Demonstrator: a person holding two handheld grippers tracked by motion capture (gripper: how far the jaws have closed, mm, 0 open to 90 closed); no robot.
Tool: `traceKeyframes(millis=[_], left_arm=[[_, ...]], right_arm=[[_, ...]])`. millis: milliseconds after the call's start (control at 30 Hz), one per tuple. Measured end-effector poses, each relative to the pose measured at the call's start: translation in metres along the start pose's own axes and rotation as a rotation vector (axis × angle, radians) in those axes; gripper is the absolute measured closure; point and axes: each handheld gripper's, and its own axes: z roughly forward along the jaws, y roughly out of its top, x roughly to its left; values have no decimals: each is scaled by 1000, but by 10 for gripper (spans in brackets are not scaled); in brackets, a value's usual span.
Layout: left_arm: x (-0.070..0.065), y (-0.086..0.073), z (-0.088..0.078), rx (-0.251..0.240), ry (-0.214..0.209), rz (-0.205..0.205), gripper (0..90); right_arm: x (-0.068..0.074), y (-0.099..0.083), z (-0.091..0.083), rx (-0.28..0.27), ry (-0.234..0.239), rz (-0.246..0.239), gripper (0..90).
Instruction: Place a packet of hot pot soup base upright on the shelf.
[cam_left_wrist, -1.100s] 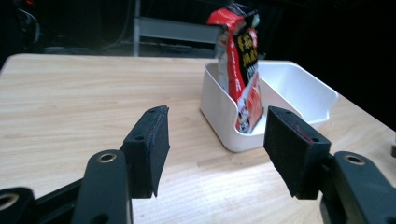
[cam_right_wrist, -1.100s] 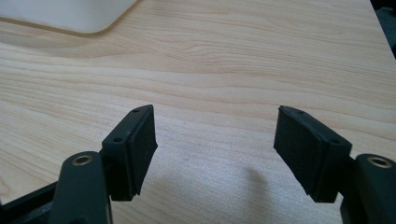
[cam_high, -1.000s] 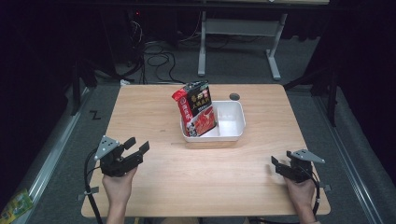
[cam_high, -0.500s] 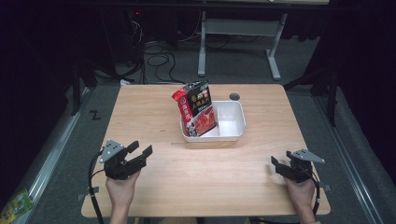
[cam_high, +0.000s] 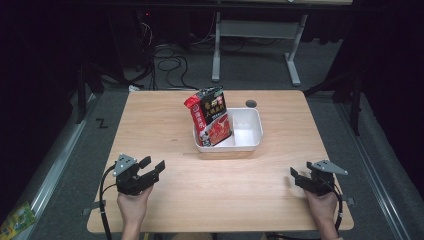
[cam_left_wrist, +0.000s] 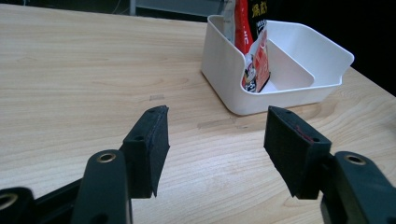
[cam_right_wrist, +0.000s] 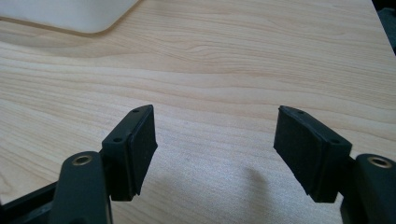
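Observation:
A white two-compartment bin (cam_high: 248, 140) stands on the wooden table (cam_high: 165, 125), past its middle. Two snack packets stand upright in its left compartment, a red one (cam_high: 196, 112) and a black one (cam_high: 214, 107). My left gripper (cam_high: 152, 164) is held in a hand near the front left edge, open and holding nothing. In the left gripper view its pads (cam_left_wrist: 149, 140) frame bare wood, with the bin (cam_left_wrist: 224, 70) and the red packet (cam_left_wrist: 243, 23) ahead to the right. My right gripper (cam_high: 301, 171) is near the front right edge, also open (cam_right_wrist: 215, 112) over bare wood.
A round cable hole (cam_high: 251, 103) lies in the table behind the bin. A corner of the bin (cam_right_wrist: 70, 14) shows at the top left of the right gripper view. Cables and a desk frame (cam_high: 216, 55) lie beyond the table. A green packet (cam_high: 17, 220) is on the floor at the left.
My left gripper has sunk a little toward the table and the front edge, jaws still apart. The right gripper, the bin and the packets have not moved.

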Motion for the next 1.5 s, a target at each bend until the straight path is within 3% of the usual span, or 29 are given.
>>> traceKeyframes(millis=[933, 1333, 1500], left_arm=[[3, -19, 34, 65, 37, -6, 408], [4, -28, 50, 66, 43, -11, 407], [7, -31, 53, 67, 63, -11, 407]], right_arm=[[0, 0, 0, 2, 4, 4, 304], [0, 0, 0, 0, 4, 1, 303], [0, 0, 0, 0, 5, 6, 304]])
